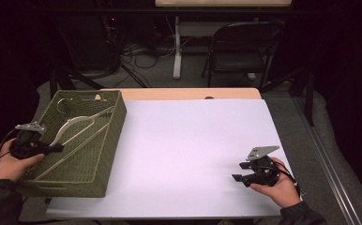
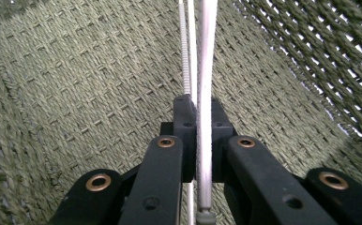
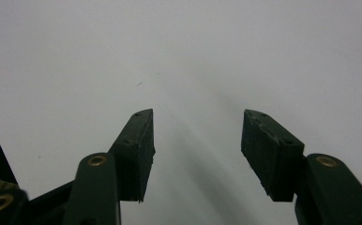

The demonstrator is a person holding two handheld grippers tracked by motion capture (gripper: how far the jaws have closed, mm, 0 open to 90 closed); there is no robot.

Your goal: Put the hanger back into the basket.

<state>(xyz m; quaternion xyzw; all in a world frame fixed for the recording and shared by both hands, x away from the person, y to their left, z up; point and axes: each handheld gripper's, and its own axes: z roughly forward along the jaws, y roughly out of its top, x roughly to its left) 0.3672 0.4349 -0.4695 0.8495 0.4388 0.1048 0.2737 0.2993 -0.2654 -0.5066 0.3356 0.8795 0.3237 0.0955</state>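
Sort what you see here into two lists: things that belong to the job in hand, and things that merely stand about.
Belonging to the job:
- white hanger, clamped by the left tool
- green woven basket, with the hanger inside it
- right tool, open over the white table cover

Standing about:
- folding chair
- cables on the floor

Table (image 1: 188, 93) w/ light wood top, mostly covered by a white sheet (image 1: 188, 154) that runs to the near edge; wood strip shows along the far side. Green woven basket (image 1: 101, 164) sits on the sheet's left part, overhanging the left edge. Right hand (image 1: 282, 187) rests near the front-right corner.
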